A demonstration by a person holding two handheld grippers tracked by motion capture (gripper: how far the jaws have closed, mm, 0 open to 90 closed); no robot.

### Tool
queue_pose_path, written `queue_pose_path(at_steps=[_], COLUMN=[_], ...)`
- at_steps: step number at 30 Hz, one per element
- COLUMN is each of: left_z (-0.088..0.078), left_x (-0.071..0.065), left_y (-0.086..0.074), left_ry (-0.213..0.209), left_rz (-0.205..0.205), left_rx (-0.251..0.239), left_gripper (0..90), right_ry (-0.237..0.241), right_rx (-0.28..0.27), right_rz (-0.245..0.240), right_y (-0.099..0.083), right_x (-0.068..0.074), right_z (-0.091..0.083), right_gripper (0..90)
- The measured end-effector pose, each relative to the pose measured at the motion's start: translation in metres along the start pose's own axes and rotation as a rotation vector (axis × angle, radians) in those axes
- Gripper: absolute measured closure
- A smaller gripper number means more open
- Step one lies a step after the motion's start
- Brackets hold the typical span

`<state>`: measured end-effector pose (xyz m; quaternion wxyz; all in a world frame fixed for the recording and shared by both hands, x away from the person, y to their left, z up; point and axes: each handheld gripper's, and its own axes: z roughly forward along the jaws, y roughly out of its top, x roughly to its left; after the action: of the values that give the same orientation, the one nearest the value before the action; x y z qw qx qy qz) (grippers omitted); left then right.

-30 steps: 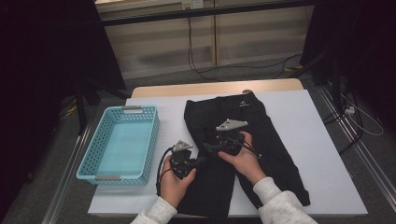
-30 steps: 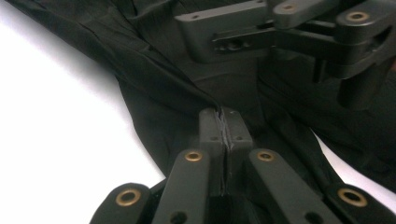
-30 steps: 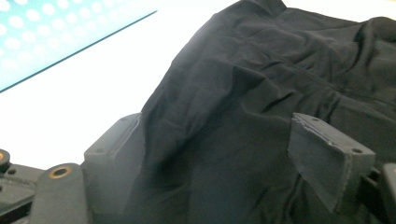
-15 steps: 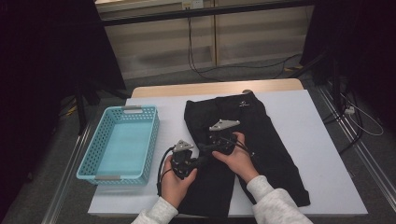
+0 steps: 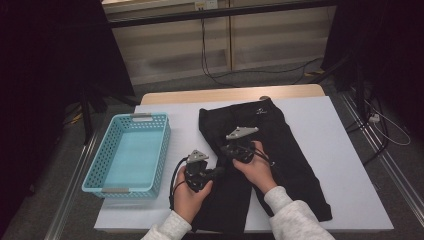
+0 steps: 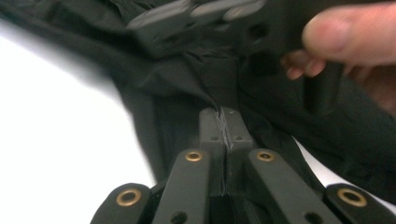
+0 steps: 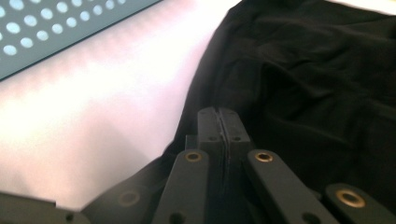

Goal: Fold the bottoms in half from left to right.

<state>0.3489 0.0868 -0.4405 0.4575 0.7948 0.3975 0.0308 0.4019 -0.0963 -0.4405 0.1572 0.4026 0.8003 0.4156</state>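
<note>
A pair of black trousers (image 5: 272, 130) lies spread on the white table (image 5: 330, 125). My left gripper (image 5: 220, 172) rests at the left leg's edge, shut on a pinched fold of the black cloth (image 6: 187, 79); the jaws (image 6: 223, 116) meet with cloth between them. Just beyond it, my right gripper (image 5: 226, 152) points left over the same leg. Its jaws have just been closing and now stand shut (image 7: 219, 116) on the edge of the black cloth (image 7: 303, 70). The right hand and its gripper (image 6: 205, 14) loom close in the left gripper view.
A light blue perforated basket (image 5: 150, 118) stands at the table's left, and its wall (image 7: 46, 32) shows in the right gripper view. White table surface lies between the basket and the trousers. Cables run across the floor behind the table.
The right gripper has shifted slightly left over the trouser leg, nearer the left gripper. The left hand has kept still.
</note>
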Motion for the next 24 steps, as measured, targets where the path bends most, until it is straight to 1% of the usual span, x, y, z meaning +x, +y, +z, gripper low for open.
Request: queue_pose_path(at_steps=[2,3,5,6,7,8,9,10,11,15,17,19,20,21,22,24], left_z=[0.001,0.001,0.002,0.002,0.003,0.004,0.005,0.005,0.005,0.004,0.003,0.001,0.001,0.001,0.001,0.002], left_x=[0.0,-0.001,-0.001,-0.001,0.0,0.0,0.001,0.001,0.002,0.003,0.002,0.0,0.0,-0.001,-0.002,-0.004], left_y=[0.0,0.0,0.0,0.0,0.0,0.0,-0.001,-0.001,-0.002,-0.004,-0.005,-0.004,-0.004,-0.005,-0.005,-0.007], left_ry=[-0.007,-0.001,-0.004,-0.004,-0.005,-0.007,-0.007,-0.007,0.002,0.011,0.002,0.009,0.009,-0.002,-0.008,-0.012], left_rz=[0.008,0.016,0.024,0.024,0.026,0.025,0.023,0.023,0.027,0.035,0.041,0.055,0.055,0.046,0.049,0.044], left_rx=[-0.005,-0.004,0.003,0.003,0.002,0.006,0.009,0.009,0.019,0.025,0.033,0.037,0.037,0.048,0.057,0.068], left_gripper=[88.7,87.4,83.4,79.4,74.4,69.3,61.9,56.7,51.0,38.0,36.8,34.6,34.3,33.8,33.6,33.7], right_ry=[-0.005,-0.013,-0.026,-0.026,-0.038,-0.04,-0.041,-0.043,-0.044,-0.058,-0.064,-0.069,-0.073,-0.077,-0.082,-0.086], right_rx=[-0.013,-0.016,-0.032,-0.032,-0.037,-0.038,-0.038,-0.038,-0.041,-0.045,-0.046,-0.047,-0.049,-0.053,-0.053,-0.056], right_rz=[0.012,0.018,0.026,0.026,0.045,0.049,0.058,0.065,0.065,0.087,0.097,0.097,0.101,0.105,0.109,0.116], right_y=[-0.002,-0.003,-0.006,-0.006,-0.011,-0.013,-0.015,-0.017,-0.02,-0.024,-0.024,-0.024,-0.024,-0.024,-0.024,-0.024], right_x=[-0.005,-0.007,-0.012,-0.012,-0.018,-0.02,-0.023,-0.024,-0.026,-0.029,-0.03,-0.031,-0.031,-0.031,-0.032,-0.033], right_z=[-0.009,-0.014,-0.023,-0.023,-0.031,-0.033,-0.036,-0.037,-0.039,-0.038,-0.037,-0.036,-0.036,-0.036,-0.036,-0.036], right_gripper=[89.5,89.6,89.7,89.7,89.7,89.6,89.7,89.6,89.6,89.6,89.6,89.6,89.6,89.6,89.6,89.6])
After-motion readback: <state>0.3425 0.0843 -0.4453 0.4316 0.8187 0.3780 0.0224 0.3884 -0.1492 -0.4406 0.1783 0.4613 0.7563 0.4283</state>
